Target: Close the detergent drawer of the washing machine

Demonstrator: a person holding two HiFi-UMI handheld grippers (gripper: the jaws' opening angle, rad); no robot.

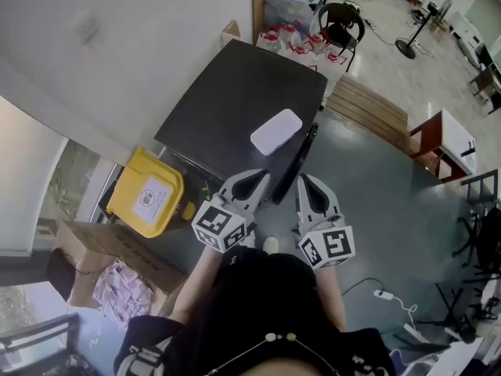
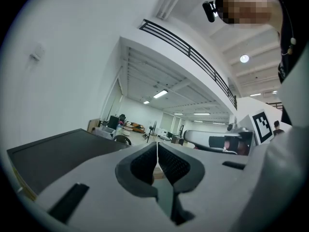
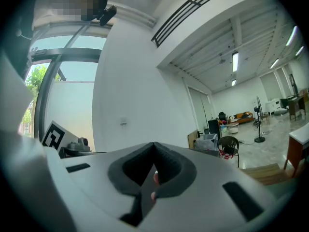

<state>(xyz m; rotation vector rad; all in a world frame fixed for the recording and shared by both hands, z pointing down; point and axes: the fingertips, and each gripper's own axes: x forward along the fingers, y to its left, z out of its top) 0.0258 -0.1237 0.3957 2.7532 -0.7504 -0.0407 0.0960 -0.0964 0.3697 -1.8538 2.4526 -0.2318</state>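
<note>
The washing machine's dark flat top point(image 1: 227, 100) lies ahead of me in the head view, with a white oblong pack point(image 1: 275, 131) near its front right corner. Its dark front edge point(image 1: 301, 159) runs down toward my grippers, and I cannot make out the detergent drawer on it. My left gripper point(image 1: 254, 180) and right gripper point(image 1: 304, 182) are held side by side just before that edge, both shut and empty. The left gripper point(image 2: 157, 151) points level across the dark top point(image 2: 53, 153). Shut jaws of the right gripper point(image 3: 154, 151) face a white wall.
A yellow container point(image 1: 149, 192) stands left of the machine, with an open cardboard box point(image 1: 102, 276) nearer me. A wooden pallet point(image 1: 368, 104), a black chair point(image 1: 342, 23) and a red-and-white table point(image 1: 442, 139) stand to the right. A white power strip point(image 1: 383, 294) lies on the floor.
</note>
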